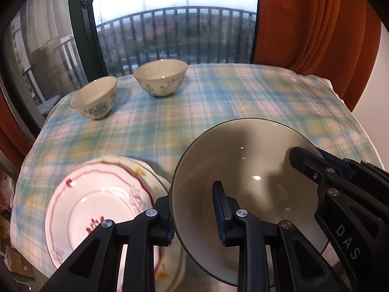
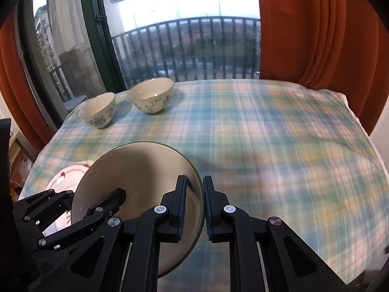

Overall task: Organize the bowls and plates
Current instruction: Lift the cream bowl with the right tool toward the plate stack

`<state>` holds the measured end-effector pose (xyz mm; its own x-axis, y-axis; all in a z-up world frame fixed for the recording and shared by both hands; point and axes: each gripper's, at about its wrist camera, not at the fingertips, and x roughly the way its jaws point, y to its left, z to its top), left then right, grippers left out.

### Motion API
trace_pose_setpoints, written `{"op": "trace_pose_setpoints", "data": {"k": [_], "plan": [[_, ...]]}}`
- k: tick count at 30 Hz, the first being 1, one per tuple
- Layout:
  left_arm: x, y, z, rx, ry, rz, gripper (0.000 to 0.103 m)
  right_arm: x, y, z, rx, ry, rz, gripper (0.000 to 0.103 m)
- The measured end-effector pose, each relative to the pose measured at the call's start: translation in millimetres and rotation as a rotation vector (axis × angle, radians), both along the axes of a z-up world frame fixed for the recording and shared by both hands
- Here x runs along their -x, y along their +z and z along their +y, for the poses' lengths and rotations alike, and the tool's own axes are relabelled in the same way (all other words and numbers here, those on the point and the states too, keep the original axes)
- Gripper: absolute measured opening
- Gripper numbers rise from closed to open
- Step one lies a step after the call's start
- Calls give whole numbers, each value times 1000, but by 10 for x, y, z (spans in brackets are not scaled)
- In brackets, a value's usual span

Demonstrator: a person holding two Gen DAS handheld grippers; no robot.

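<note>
The big bowl is the piece in hand: I have it lifted and tilted over the near-left part of the surface, with both grippers on its rim. My left gripper pinches the left wall, one finger inside and one outside. My right gripper clamps the right edge between its pads.

I judge this as mid-carry, the bowl not yet set anywhere. Just left of it lies a pink-rimmed plate, resting on a cream plate whose edge shows beneath. The next move, as I read it, calls for keeping both grips level so the rim does not slip, then choosing a landing spot: likely toward the two bowls beyond, not onto the plates.

Further off, near the far-left corner, stand a small bowl and a medium bowl, both upright, patterned, close together but apart. The surface wears a blurred plaid cloth. Behind it is a window with a balcony railing, and orange curtains on both sides.
</note>
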<state>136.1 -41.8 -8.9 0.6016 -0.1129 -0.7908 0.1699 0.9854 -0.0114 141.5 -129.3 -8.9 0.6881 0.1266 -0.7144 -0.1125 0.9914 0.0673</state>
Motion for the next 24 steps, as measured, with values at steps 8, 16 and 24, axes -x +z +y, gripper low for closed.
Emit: {"op": "trace_pose_setpoints", "data": {"k": [8, 16, 24], "plan": [[127, -211, -75, -4, 0, 35, 24, 121, -262, -83, -7, -5, 57, 17], [172, -347, -117, 4, 10, 51, 25, 106, -385, -123, -13, -14, 82, 17], [221, -335, -179, 0, -23, 35, 41, 89, -426, -90, -24, 15, 92, 46]]}}
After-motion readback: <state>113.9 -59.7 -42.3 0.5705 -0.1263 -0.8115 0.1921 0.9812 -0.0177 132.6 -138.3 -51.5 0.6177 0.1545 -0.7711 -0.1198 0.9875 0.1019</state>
